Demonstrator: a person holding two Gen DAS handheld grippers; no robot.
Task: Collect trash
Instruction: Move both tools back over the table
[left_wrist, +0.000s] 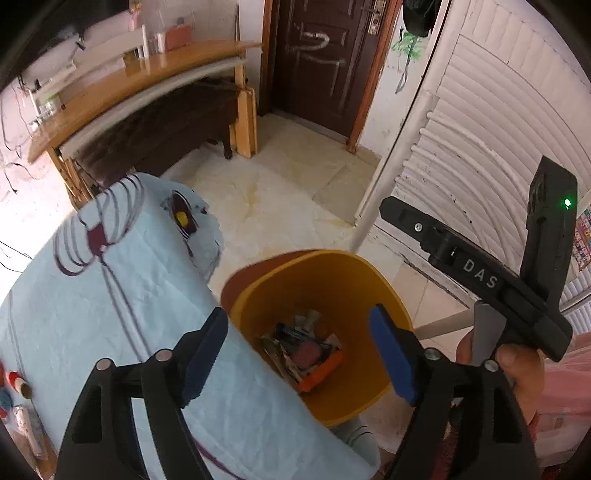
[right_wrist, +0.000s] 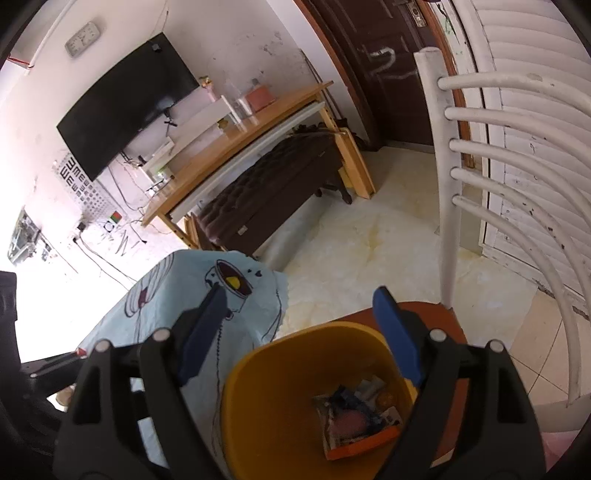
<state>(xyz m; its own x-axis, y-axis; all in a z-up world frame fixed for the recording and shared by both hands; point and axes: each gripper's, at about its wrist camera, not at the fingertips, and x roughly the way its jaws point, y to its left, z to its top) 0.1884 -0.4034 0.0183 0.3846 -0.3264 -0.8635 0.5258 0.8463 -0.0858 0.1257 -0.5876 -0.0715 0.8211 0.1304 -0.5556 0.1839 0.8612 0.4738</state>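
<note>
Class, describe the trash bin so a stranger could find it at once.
Start at the table under the light blue cloth. Just off its edge, on the reddish-brown seat of the white slatted chair, stands the yellow-orange bin. It is the only open container here, with wrappers and an orange box piled at the bottom.

bin (left_wrist: 325, 280) mouth open above; table edge (left_wrist: 207, 295) left, chair (right_wrist: 447, 221) right.

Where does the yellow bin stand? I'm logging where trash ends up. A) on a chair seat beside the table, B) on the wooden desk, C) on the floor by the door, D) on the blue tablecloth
A: the yellow bin, with wrappers inside, rests on the reddish seat of the white chair, next to the blue-clothed table.
</note>
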